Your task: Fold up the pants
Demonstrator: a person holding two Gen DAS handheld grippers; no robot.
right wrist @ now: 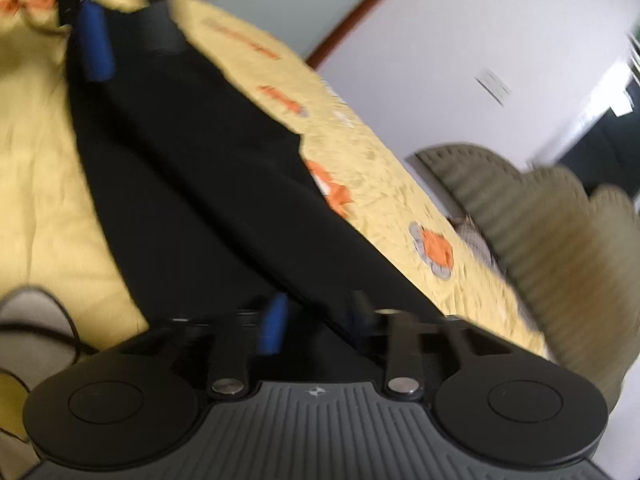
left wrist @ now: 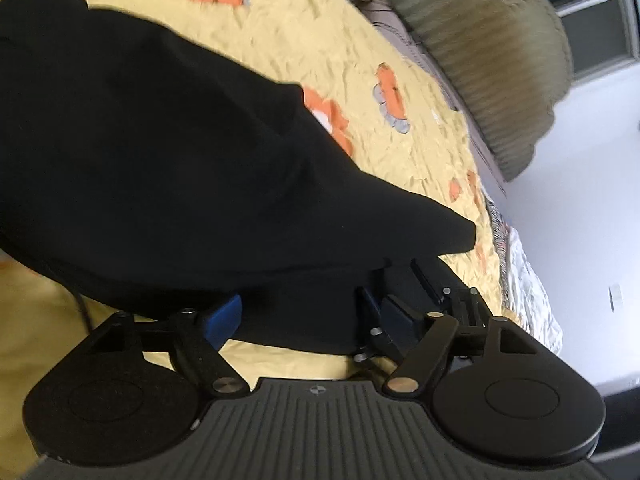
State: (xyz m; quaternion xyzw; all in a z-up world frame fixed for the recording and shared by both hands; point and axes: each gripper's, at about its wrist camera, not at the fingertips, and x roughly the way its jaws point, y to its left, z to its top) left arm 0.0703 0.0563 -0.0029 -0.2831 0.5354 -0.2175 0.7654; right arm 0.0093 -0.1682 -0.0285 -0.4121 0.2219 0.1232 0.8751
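Observation:
Black pants (left wrist: 160,160) lie in a long folded band on a yellow bedspread (left wrist: 320,40) with orange flowers. My left gripper (left wrist: 308,316) stands open and wide at the band's near end. Black cloth lies loose over the gap between its blue pads, and neither pad presses on it. In the right wrist view the pants (right wrist: 200,160) run from the near edge to the far left. My right gripper (right wrist: 318,316) is open at their near end, with cloth between its fingers but not clamped. The left gripper's blue pad (right wrist: 94,44) shows at the far end.
An olive ribbed cushion (left wrist: 500,60) lies at the bed's far side, also seen in the right wrist view (right wrist: 560,240). The bed edge with a patterned quilt border (left wrist: 516,272) drops to a white wall. A dark cable (right wrist: 48,320) loops at the left.

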